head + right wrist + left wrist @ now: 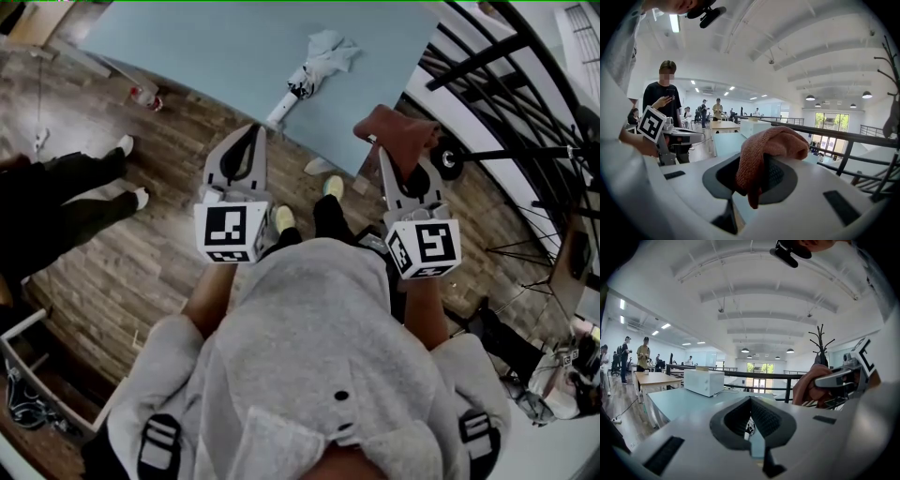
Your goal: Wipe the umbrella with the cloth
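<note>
Pale crumpled umbrella (322, 58) is lying at table's (187, 47) edge; right gripper (403, 157) is clamping cloth (398, 129), left gripper (247, 141) sitting closed.

1. Pale blue table (206, 56) on a wood-plank floor (122, 272).
2. White boxy appliance (704, 382) standing on the table.
3. Black railing (506, 56) along the table's right.
4. Bare black coat stand (820, 344), upright.
5. Bystander's legs (75, 202) in black, white shoes, at the left.
6. Person in a black top (663, 101) standing; others stand farther back by a wooden table (724, 125).
</note>
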`<action>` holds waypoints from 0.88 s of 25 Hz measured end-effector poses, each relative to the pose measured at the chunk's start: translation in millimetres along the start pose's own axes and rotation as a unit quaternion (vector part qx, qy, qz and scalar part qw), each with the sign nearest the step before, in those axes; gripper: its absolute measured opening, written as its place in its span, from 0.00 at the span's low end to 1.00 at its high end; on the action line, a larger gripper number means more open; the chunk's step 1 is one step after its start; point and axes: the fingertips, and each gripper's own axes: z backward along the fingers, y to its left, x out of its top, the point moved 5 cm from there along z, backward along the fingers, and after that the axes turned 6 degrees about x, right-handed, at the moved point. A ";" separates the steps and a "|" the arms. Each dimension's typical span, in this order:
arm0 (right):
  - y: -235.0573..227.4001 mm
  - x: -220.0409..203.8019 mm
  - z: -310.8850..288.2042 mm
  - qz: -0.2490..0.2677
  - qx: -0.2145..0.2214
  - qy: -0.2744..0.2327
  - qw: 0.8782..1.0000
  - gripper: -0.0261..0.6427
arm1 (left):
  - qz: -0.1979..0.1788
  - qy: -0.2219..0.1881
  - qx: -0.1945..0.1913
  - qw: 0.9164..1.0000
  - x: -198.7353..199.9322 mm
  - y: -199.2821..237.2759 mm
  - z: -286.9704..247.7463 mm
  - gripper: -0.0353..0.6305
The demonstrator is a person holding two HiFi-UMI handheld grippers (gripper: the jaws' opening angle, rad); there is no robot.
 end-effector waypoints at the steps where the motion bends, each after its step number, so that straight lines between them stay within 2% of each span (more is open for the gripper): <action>1: -1.9 0.7 0.0 0.000 0.002 -0.002 1.000 0.16 | -0.001 -0.001 0.002 1.000 0.2 -0.5 -0.2 0.07; 10: -38.0 7.7 -20.5 -0.021 0.033 -0.016 0.999 0.16 | -0.003 0.008 0.031 0.999 -1.3 -5.3 -16.9 0.07; 18: -85.1 6.4 -54.0 -0.023 0.086 -0.006 0.996 0.16 | -0.005 0.034 0.049 0.998 -3.2 -21.1 -59.0 0.07; 22: -118.5 10.7 -73.2 -0.012 0.093 -0.013 0.995 0.16 | -0.015 0.039 0.071 0.997 0.4 -27.9 -87.1 0.07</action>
